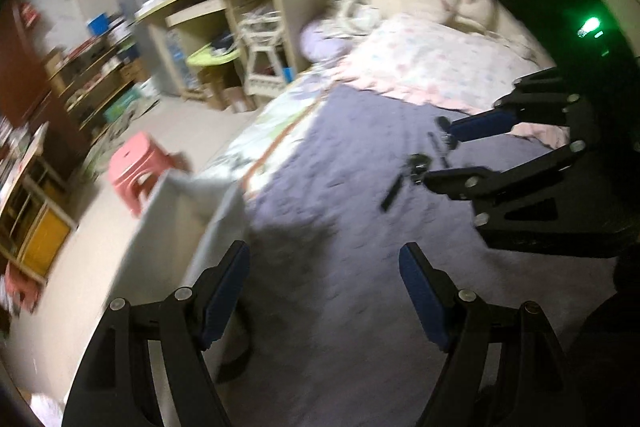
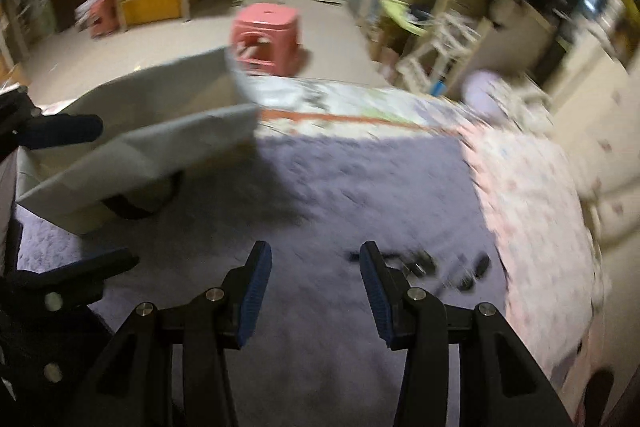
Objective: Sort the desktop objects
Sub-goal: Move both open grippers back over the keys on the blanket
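Few dark objects (image 2: pixel 420 265) just beyond right hand-held gripper (image 2: pixel 316 291).

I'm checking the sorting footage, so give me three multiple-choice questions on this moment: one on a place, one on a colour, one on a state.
1. Where do the small dark objects lie?
A. on the purple blanket
B. in the grey fabric bin
C. on the stool

2. What colour is the plastic stool on the floor?
A. green
B. pink
C. blue

3. How is the left hand-held gripper?
A. shut on a pen
B. shut on the bin
C. open, empty

Answers:
1 A, they rest on the blanket.
2 B, it is plainly pink.
3 C, only blanket shows between its fingers.
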`<state>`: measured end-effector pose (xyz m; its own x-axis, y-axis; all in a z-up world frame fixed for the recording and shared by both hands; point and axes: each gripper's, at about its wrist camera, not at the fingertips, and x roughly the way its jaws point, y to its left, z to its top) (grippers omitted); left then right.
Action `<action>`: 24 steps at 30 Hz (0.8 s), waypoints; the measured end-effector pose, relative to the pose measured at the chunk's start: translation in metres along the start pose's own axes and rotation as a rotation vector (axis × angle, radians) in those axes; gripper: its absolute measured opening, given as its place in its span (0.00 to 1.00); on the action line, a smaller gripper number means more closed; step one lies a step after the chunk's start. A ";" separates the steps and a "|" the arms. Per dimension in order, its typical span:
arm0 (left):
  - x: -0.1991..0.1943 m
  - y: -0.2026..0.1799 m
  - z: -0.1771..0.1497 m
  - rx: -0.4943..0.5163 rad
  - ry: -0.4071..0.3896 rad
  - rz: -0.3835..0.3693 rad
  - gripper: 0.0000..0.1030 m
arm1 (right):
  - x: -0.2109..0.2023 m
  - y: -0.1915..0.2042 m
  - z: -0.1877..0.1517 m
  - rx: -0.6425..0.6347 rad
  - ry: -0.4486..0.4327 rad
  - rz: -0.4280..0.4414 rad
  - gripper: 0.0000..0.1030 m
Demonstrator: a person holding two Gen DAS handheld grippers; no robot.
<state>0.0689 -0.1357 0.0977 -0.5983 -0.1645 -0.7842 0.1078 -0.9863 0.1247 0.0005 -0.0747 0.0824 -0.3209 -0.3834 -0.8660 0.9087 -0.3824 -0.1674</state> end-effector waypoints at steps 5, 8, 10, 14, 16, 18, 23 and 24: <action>0.030 -0.042 0.026 0.067 -0.008 -0.033 0.74 | -0.014 -0.071 -0.045 0.166 -0.005 -0.051 0.42; 0.051 -0.062 0.038 0.075 0.000 -0.055 0.74 | -0.012 -0.115 -0.075 0.285 -0.003 -0.027 0.43; 0.066 -0.073 0.043 0.084 0.011 -0.068 0.74 | -0.006 -0.130 -0.091 0.316 0.013 -0.030 0.43; 0.103 -0.099 0.051 0.112 0.044 -0.061 0.74 | 0.015 -0.155 -0.119 0.383 0.030 -0.008 0.43; 0.117 -0.104 0.053 0.118 0.055 -0.062 0.74 | 0.028 -0.164 -0.126 0.399 0.038 0.001 0.43; 0.133 -0.108 0.054 0.120 0.062 -0.065 0.74 | 0.043 -0.171 -0.134 0.403 0.045 -0.006 0.43; 0.167 -0.110 0.055 0.120 0.062 -0.041 0.74 | 0.076 -0.187 -0.143 0.424 0.054 -0.012 0.43; 0.173 -0.109 0.055 0.125 0.060 -0.029 0.74 | 0.083 -0.189 -0.145 0.415 0.057 -0.017 0.43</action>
<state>-0.0901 -0.0574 -0.0187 -0.5508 -0.1385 -0.8231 -0.0109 -0.9849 0.1730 -0.1589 0.0874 -0.0255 -0.3090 -0.3314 -0.8915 0.7150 -0.6990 0.0120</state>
